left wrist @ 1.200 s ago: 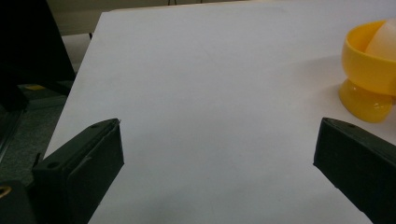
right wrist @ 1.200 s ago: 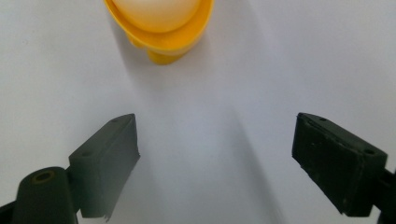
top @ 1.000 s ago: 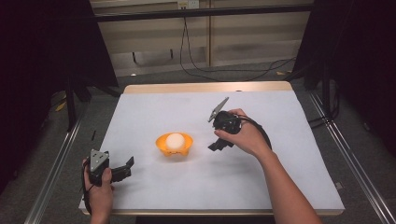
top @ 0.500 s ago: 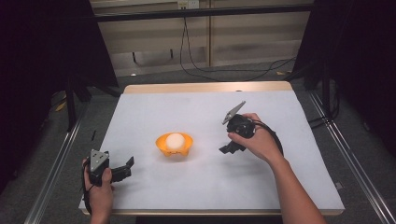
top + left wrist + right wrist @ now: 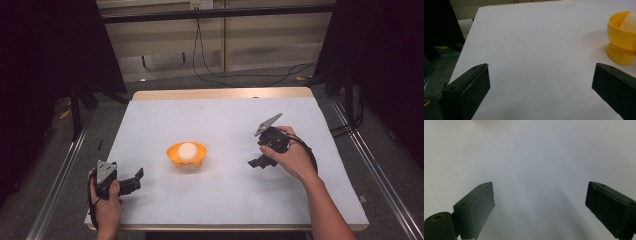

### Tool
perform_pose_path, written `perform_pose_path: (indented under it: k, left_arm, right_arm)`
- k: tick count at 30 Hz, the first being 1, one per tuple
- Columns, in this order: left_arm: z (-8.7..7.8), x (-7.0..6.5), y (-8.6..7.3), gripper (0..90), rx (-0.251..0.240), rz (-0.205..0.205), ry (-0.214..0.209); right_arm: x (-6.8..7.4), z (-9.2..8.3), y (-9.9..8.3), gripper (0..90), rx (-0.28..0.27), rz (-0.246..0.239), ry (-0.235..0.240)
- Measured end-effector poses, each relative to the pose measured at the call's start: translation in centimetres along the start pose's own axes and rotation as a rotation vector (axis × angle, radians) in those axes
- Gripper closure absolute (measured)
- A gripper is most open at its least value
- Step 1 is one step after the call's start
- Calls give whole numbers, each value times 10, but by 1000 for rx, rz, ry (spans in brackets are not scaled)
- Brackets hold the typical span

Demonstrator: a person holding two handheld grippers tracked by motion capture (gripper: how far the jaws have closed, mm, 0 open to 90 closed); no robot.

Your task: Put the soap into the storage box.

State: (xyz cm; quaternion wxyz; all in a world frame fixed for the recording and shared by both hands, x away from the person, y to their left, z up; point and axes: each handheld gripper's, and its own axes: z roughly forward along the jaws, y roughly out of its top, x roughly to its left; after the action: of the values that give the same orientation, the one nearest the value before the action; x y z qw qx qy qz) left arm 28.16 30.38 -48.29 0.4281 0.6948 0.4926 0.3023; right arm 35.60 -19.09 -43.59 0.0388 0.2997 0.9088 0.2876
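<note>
Likely lab recording rig: black curtains (image 5: pixel 45 60), white-covered table (image 5: pixel 225 200), metal floor rails (image 5: pixel 55 190), loose cables (image 5: pixel 210 60).

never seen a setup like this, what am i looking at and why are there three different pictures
A person sits at a white table and holds a handheld two-jaw gripper in each hand; there is no robot arm. The high view comes from a fixed camera above, looking down on the table. There the left gripper is near the front left corner, and the right gripper is to the right of the middle.

The other two pictures come from small cameras riding on each gripper, so the black jaws rise from the bottom. Both stand wide apart with nothing between them.

On the table stands an orange-yellow footed cup with a pale egg-like ball sitting in it. The left gripper view shows that cup at its right edge. Nothing is held.
</note>
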Motion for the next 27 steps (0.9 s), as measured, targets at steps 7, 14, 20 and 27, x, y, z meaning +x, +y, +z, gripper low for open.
perform_pose_path:
  k: [7,14,20,27]
  left_arm:
    - [0,0,0,14,-4,-5,-2]
    - [0,0,0,14,-7,-11,0]
    - [0,0,0,14,-7,-10,2]
    - [0,1,0,12,-6,-25,-8]
  right_arm:
    - [-6,-10,-18,73,-20,28,-15]
    - [-10,-17,-36,71,-40,56,-28]
    - [-11,-21,-48,69,-47,77,-34]
    - [-11,-24,-64,63,-54,90,-42]
